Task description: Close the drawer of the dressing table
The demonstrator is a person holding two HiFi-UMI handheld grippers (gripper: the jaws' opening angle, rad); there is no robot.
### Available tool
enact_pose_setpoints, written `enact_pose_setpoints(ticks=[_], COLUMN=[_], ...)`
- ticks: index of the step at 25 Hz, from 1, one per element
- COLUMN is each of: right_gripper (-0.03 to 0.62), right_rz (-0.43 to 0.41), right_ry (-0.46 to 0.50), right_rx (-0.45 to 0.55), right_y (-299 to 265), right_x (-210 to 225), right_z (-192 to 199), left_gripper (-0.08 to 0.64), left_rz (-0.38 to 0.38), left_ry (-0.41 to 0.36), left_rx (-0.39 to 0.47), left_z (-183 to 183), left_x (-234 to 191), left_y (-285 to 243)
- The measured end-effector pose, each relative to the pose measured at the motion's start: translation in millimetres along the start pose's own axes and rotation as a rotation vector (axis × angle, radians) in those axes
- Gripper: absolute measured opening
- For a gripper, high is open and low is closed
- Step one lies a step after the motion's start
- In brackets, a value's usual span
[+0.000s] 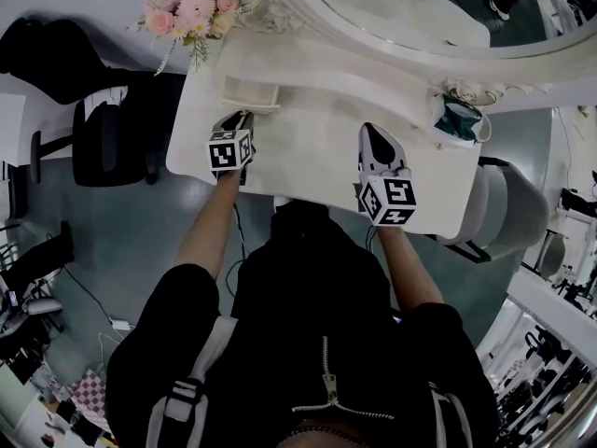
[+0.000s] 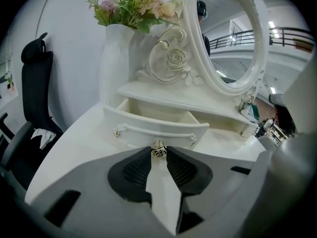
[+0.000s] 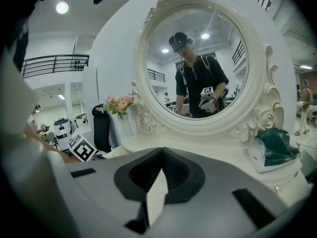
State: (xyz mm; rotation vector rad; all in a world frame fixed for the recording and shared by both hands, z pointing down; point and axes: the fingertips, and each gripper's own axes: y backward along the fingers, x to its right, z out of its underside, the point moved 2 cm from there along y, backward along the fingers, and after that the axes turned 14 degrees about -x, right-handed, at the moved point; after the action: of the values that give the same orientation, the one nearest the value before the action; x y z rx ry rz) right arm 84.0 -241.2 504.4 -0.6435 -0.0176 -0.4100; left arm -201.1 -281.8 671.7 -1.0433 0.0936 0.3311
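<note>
Left gripper view — ribbed left tool [image 2: 158, 149] pinching round metal knob [image 2: 158, 152] of curved white drawer [image 2: 148, 127]

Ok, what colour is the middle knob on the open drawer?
The knob is pale metallic gold; the left gripper view shows it best.

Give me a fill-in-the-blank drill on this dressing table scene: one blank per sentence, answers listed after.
1. The drawer under the mirror stands ____.
2. The left claw has its jaws closed on the drawer's ____.
3. The right claw has its jaws together and holds ____.
4. The white vase to the left of the mirror holds ____.

Missing words: open; knob; nothing; flowers.
</note>
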Motion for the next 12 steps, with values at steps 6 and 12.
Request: enact_pose_setpoints(ticks=[6, 12], right_gripper=[0.002, 0.002], right_rz=[-0.004, -0.003], right_ry=[0.001, 0.002], right_rx=[0.002, -0.004], right_y=[-1.5, -2.3], right_x=[-2.2, -2.3], right_z=[-2.0, -0.4], left_gripper=[0.098, 0.098], left_rz=[-0.001, -0.002], left_ry=[0.006, 0.01], left_rx=[0.015, 0.013], left_z=[-4.4, -4.1], left_x=[-1.4, -2.5], left_y=[4.0, 2.8])
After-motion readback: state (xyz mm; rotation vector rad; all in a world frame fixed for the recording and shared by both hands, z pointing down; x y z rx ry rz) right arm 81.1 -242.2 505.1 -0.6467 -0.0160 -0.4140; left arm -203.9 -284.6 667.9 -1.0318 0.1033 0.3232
